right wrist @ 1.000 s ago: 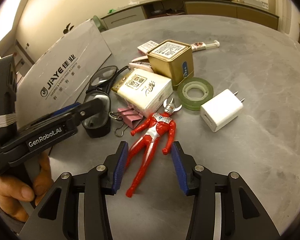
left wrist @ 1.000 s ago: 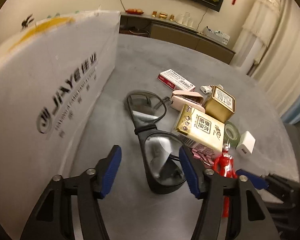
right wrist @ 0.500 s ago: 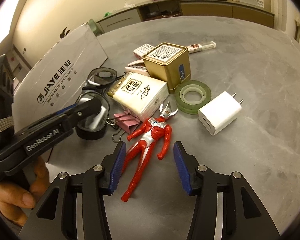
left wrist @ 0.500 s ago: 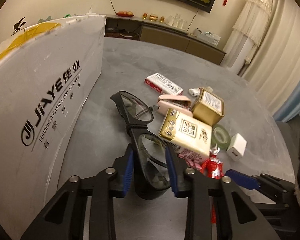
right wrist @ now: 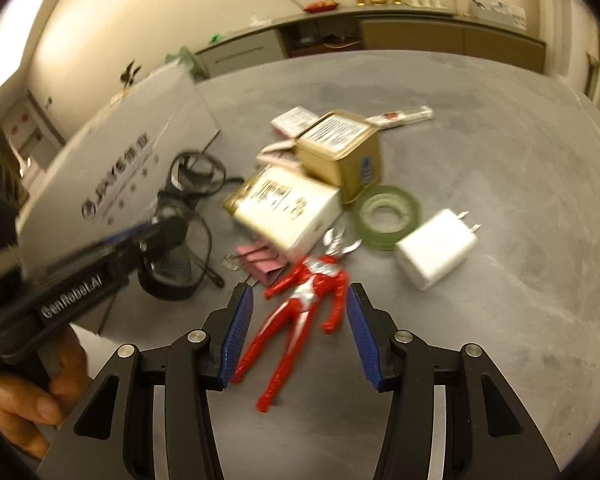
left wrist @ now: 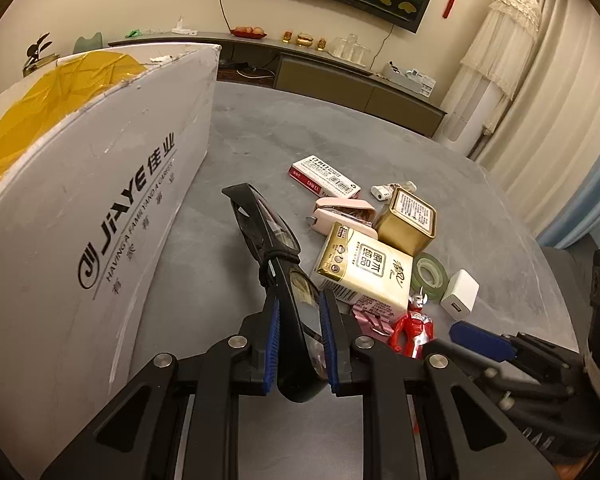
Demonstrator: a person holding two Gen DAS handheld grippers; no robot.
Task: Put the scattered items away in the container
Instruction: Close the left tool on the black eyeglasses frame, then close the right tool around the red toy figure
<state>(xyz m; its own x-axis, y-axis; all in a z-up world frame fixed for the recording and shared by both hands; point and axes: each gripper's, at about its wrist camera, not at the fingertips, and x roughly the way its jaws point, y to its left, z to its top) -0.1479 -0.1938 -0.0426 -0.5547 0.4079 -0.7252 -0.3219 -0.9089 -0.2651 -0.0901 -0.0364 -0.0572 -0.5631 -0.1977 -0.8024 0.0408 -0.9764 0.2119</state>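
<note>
Light, fragile goggles (left wrist: 278,264) are pinched at one lens by the left gripper (left wrist: 300,340); the right gripper (right wrist: 300,332) is spread wide around a rigid toy figure (right wrist: 300,312).

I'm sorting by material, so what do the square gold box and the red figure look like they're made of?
Gold box: probably tinplate; satin metallic sheen, crisp folded edges, rimmed lid with a paper label. Red figure: likely moulded plastic or vinyl; glossy red with silver painted parts, though this view is blurred.
</note>
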